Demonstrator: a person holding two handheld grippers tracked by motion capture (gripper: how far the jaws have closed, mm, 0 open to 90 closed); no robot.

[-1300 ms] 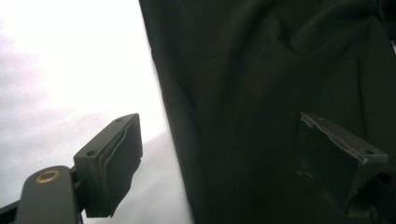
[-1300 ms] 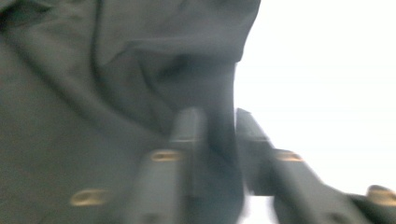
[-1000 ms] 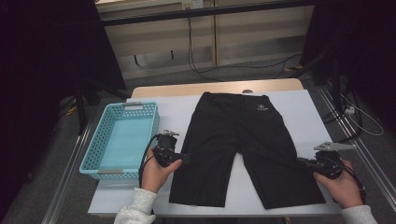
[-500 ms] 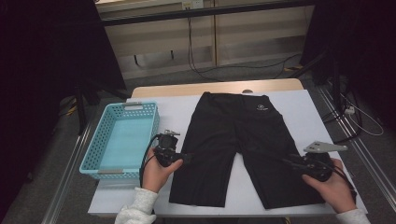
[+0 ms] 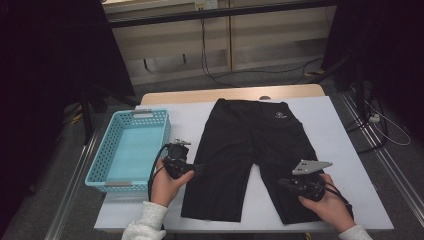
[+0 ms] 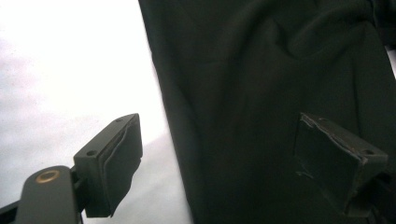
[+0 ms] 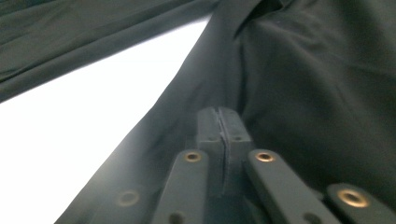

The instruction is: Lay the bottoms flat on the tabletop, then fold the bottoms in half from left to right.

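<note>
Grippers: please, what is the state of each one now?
Left gripper: open, jaws astride the edge of the shorts.
Right gripper: shut, over the shorts; whether cloth is pinched cannot be told.

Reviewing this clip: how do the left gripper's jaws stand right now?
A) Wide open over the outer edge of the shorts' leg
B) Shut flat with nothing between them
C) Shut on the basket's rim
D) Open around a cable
A: in the left gripper view, the left gripper has its jaws spread wide, one over the white table and one over the black shorts.

Black shorts (image 5: 252, 155), small, probably white logo; turquoise basket (image 5: 100, 165).
</note>
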